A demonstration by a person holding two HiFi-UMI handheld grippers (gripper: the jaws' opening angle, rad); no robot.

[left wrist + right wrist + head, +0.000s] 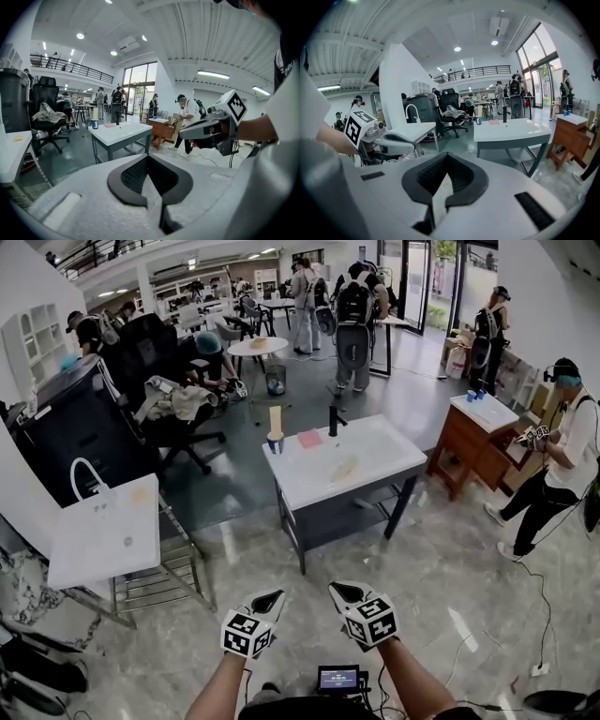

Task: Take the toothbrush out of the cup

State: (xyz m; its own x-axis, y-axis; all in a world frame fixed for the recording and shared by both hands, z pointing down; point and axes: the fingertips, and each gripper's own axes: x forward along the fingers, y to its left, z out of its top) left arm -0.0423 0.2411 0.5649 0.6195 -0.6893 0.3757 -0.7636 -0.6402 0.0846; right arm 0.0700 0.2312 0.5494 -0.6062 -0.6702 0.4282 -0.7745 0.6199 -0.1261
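A small blue cup [275,442] stands at the far left corner of the white sink table [375,479], and a tall pale toothbrush [275,420] sticks upright out of it. Both grippers are held low, well short of the table. My left gripper [270,599] and right gripper [341,592] are side by side, both shut with nothing between the jaws. The left gripper view shows its closed jaws [148,156], the right gripper [187,134] beside them, and the cup [94,124] far off. In the right gripper view its own jaws [446,157] are closed too, with the cup [478,121] in the distance.
A black faucet [333,418] and a pink item [310,438] are on the sink table. Another white sink on a metal rack [103,531] stands at left. At right are a wooden cabinet [473,442] and a person [562,446]. Chairs and several people fill the back.
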